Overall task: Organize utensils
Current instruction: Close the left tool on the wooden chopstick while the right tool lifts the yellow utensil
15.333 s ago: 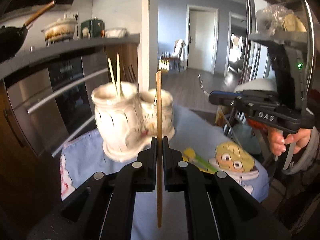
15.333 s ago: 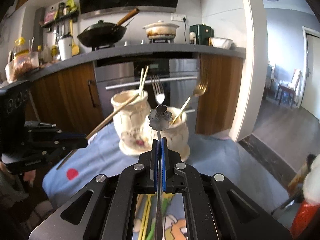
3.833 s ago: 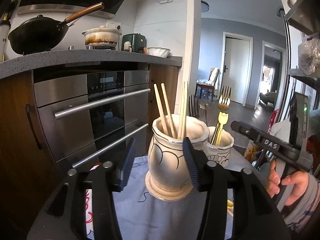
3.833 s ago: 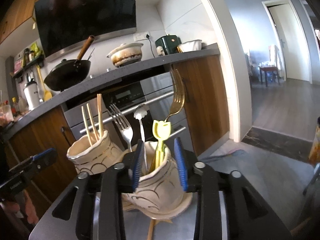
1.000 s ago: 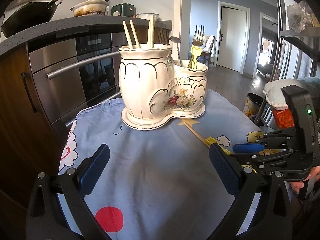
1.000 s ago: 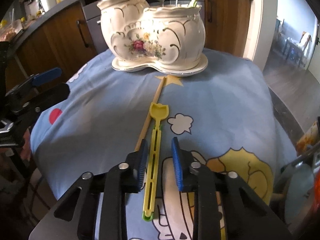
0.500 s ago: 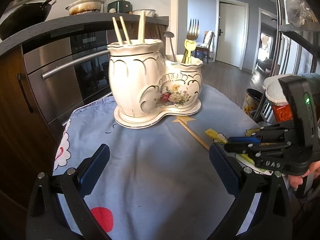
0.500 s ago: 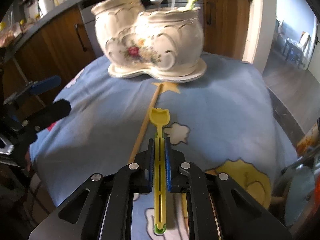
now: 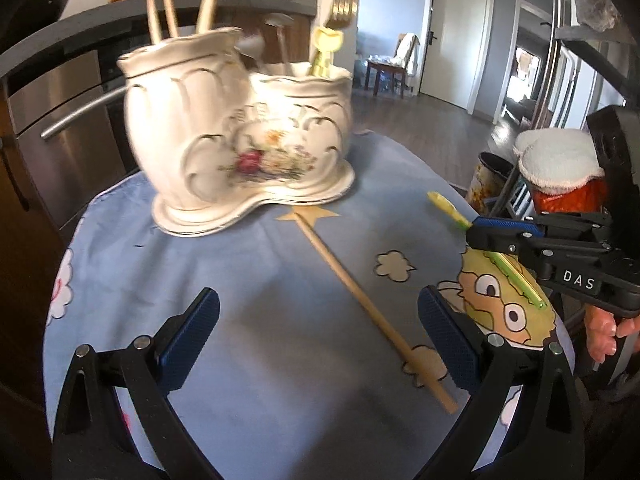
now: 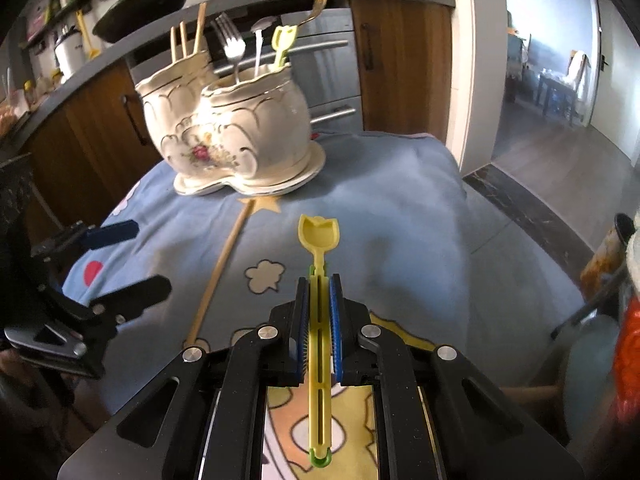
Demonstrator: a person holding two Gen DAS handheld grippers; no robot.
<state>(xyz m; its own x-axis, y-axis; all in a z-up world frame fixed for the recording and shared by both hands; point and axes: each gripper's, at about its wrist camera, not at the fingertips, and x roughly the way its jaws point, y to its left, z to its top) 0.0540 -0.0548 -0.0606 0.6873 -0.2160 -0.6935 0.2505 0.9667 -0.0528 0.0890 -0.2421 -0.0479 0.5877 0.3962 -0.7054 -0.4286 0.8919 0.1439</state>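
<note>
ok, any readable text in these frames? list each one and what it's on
"DAS": white letters on the black body of the right tongs, seen from the left wrist.
No other text is legible. The ceramic holder carries only a painted flower. The tablecloth shows only cartoon prints. Items on the kitchen shelves are too small and blurred to read.

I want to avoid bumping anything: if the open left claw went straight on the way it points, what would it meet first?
Probably the blue cloth, close beside the loose wooden chopstick lying between its fingers. The white holder stands farther on; depth is hard to judge.
</note>
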